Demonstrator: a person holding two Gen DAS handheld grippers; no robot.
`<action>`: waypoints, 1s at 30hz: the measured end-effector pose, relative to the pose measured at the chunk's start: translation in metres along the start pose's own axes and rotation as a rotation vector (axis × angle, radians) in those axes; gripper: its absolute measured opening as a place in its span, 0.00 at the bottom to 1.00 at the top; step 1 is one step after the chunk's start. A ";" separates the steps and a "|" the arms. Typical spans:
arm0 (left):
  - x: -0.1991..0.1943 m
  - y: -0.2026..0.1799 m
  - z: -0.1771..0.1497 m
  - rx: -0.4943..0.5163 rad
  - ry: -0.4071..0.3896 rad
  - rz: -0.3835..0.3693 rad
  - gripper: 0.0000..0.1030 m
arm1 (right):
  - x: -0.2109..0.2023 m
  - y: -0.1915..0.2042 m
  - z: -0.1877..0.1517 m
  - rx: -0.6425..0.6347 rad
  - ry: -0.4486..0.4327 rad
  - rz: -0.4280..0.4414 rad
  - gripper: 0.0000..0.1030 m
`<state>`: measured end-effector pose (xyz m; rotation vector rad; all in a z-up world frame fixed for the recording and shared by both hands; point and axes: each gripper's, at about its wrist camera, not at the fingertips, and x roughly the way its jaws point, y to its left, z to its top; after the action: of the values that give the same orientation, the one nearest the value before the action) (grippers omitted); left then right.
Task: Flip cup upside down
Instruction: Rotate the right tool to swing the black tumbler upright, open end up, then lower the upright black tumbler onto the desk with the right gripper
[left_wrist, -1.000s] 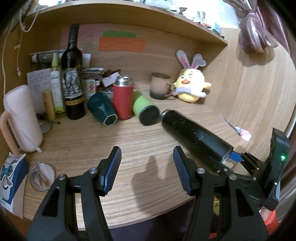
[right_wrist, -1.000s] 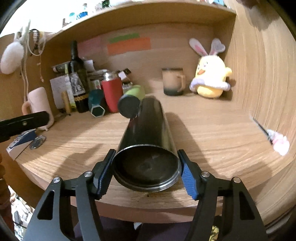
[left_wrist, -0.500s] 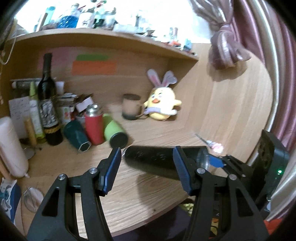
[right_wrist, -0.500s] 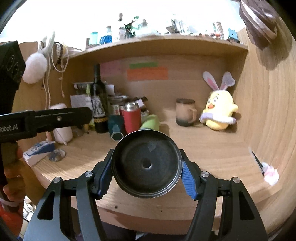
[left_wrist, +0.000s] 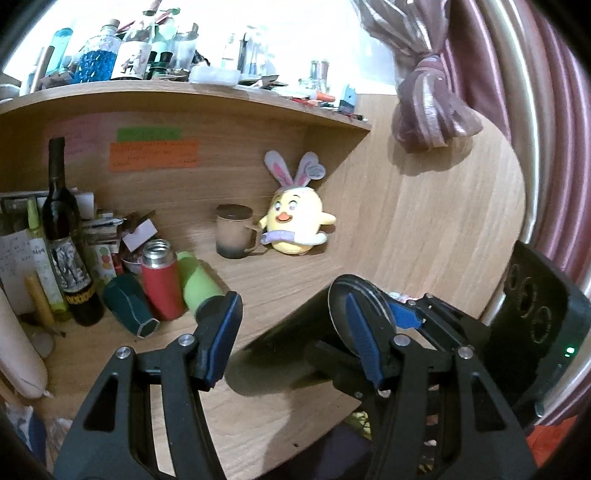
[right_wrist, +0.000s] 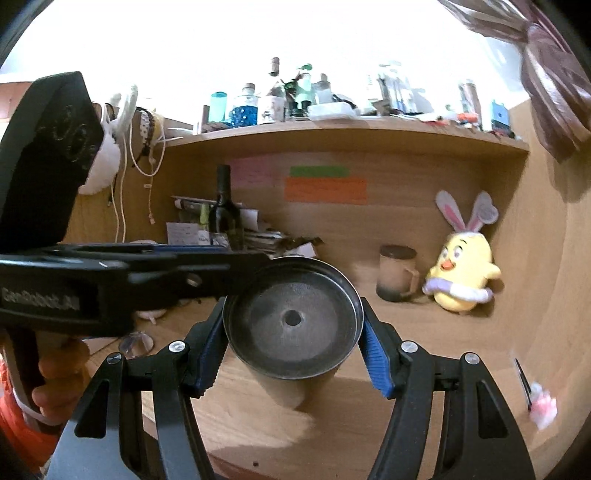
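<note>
Two grippers: left gripper (left_wrist: 291, 336), right gripper (right_wrist: 291, 360). One black cup (right_wrist: 291, 323). One wine bottle (left_wrist: 62, 236) at 9 o'clock. One red flask (left_wrist: 160, 284). One green tumbler (left_wrist: 195, 280). One teal cup (left_wrist: 129, 304). One mug (left_wrist: 233, 230). One plush chick (left_wrist: 293, 225) at 12 o'clock.

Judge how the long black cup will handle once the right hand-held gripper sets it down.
The black cup looks rigid, probably metal, so it should not flex in the right hand-held gripper. Its smooth round wall may slip or roll if laid sideways. Tall and narrow, it could tip easily on the wooden desk.
</note>
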<state>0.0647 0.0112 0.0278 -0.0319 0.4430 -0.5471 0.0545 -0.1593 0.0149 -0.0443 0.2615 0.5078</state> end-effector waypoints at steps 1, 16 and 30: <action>0.002 0.004 0.003 -0.001 0.006 0.009 0.56 | 0.003 0.001 0.002 -0.005 -0.002 0.008 0.60; 0.035 0.070 0.029 -0.133 0.040 0.049 0.62 | 0.073 -0.011 0.009 0.050 0.079 0.146 0.63; 0.051 0.075 0.040 -0.117 0.037 0.161 0.72 | 0.096 -0.021 -0.010 0.088 0.178 0.215 0.63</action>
<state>0.1578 0.0457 0.0329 -0.0973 0.5090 -0.3631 0.1437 -0.1333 -0.0200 0.0252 0.4658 0.7068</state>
